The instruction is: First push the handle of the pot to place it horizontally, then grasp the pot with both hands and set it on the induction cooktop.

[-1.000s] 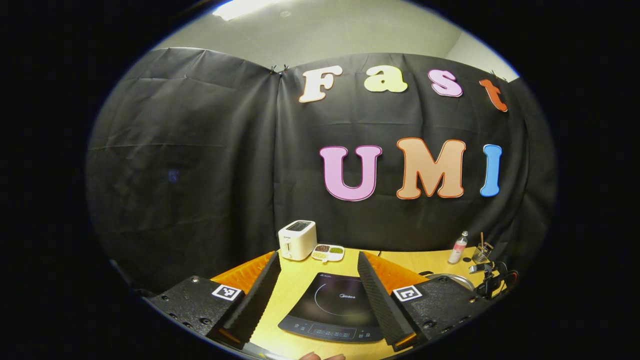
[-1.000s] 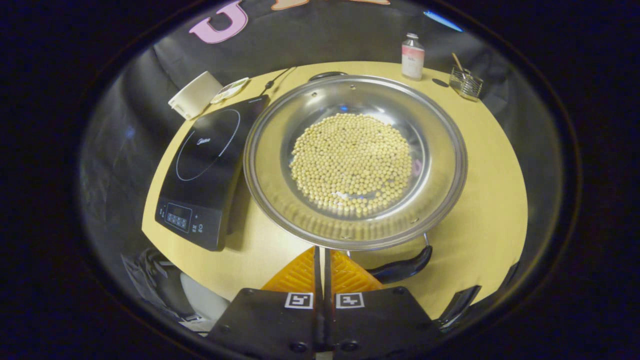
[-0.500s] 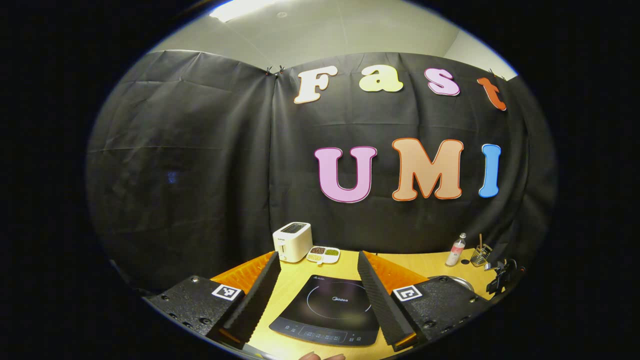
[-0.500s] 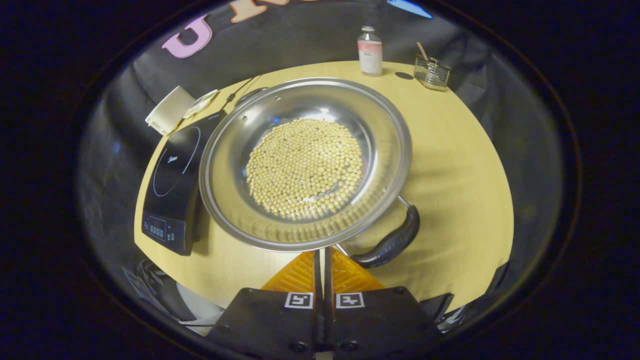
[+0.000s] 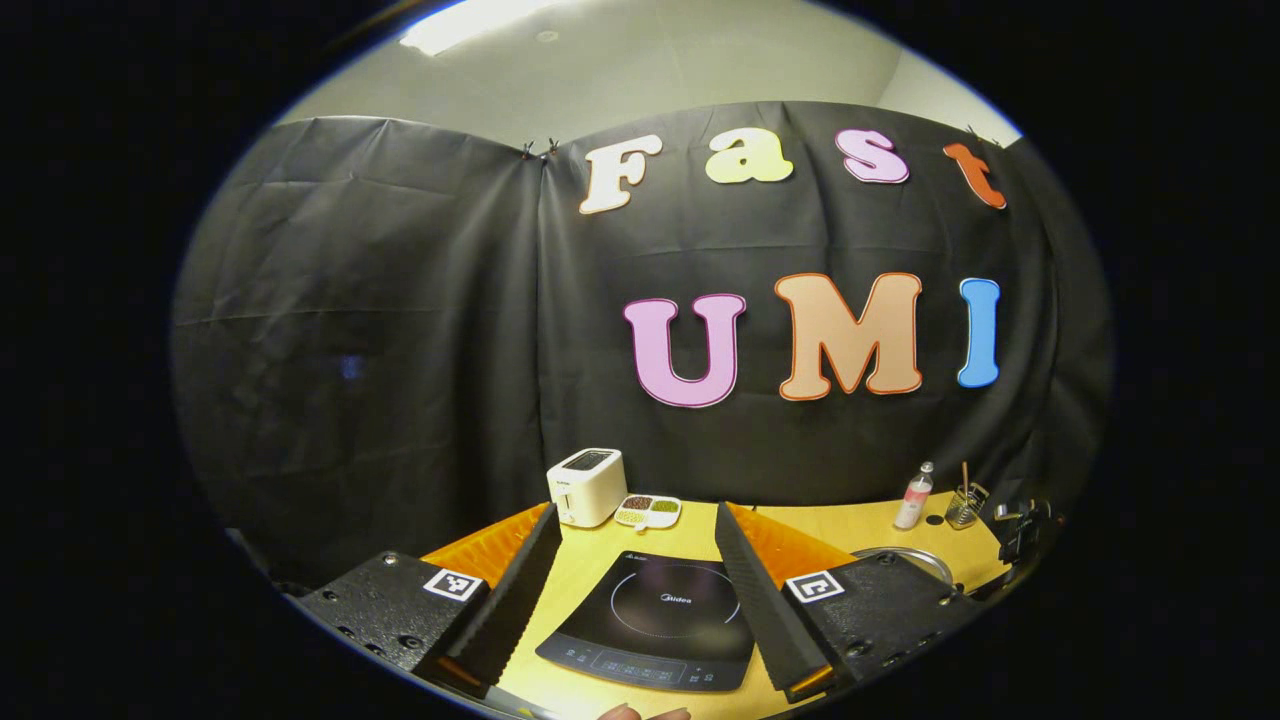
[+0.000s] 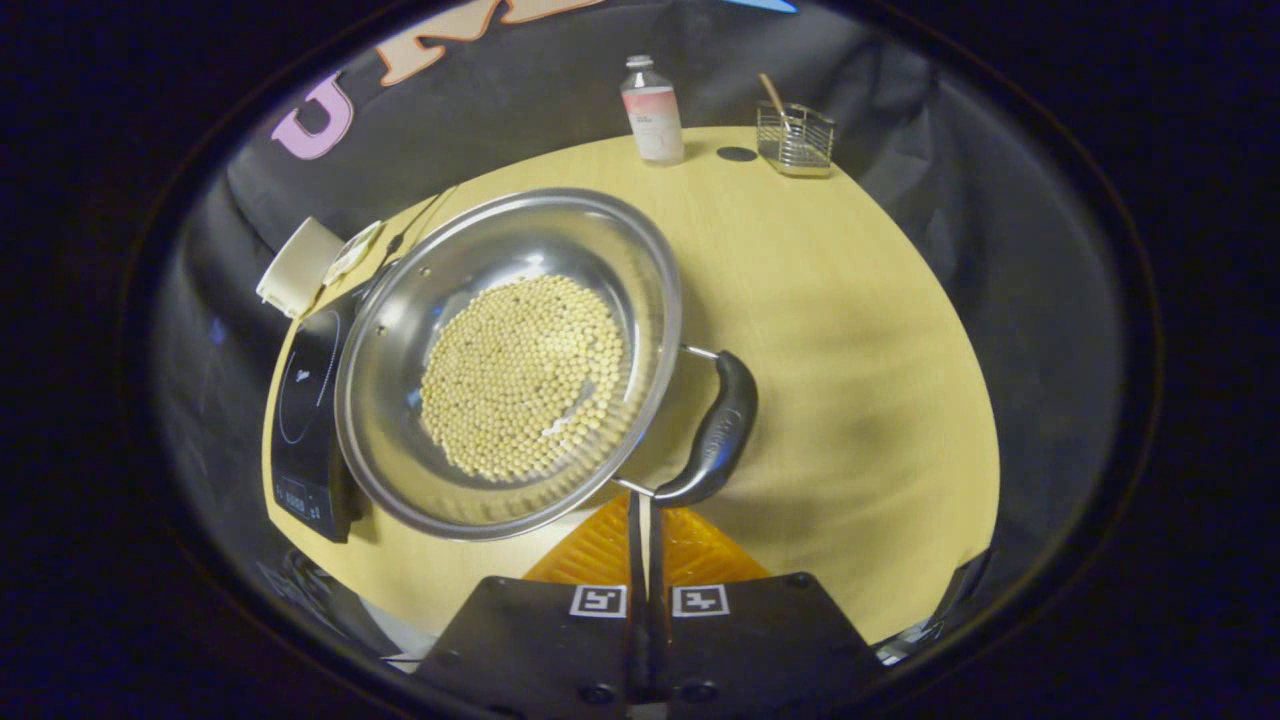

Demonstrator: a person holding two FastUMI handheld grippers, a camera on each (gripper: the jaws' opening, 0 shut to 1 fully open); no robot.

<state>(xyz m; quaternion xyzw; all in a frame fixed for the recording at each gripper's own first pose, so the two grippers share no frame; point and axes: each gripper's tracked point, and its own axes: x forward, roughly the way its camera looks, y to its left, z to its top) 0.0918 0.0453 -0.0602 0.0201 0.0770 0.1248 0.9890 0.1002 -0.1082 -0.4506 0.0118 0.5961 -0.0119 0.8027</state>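
A steel pot [image 6: 415, 285] holding a layer of soybeans [image 6: 520, 375] stands on the wooden table, right beside the black induction cooktop [image 6: 300, 400]. The pot's black handle [image 6: 718, 430] points to the right in the right gripper view. My right gripper [image 6: 645, 505] is shut with nothing between its fingers, its tips at the near end of that handle. In the left gripper view my left gripper [image 5: 635, 570] hangs open above the cooktop [image 5: 665, 620], with the pot's rim [image 5: 900, 552] showing past its right finger.
A white toaster [image 5: 587, 485] and a small divided dish [image 5: 650, 511] stand behind the cooktop. A bottle [image 6: 650, 110] and a wire holder [image 6: 795, 140] sit at the table's far edge. Bare table [image 6: 860, 340] lies right of the pot.
In the right gripper view the pot's handle has swung from the near side round to the right, with the shut gripper following it. The left gripper has barely shifted.
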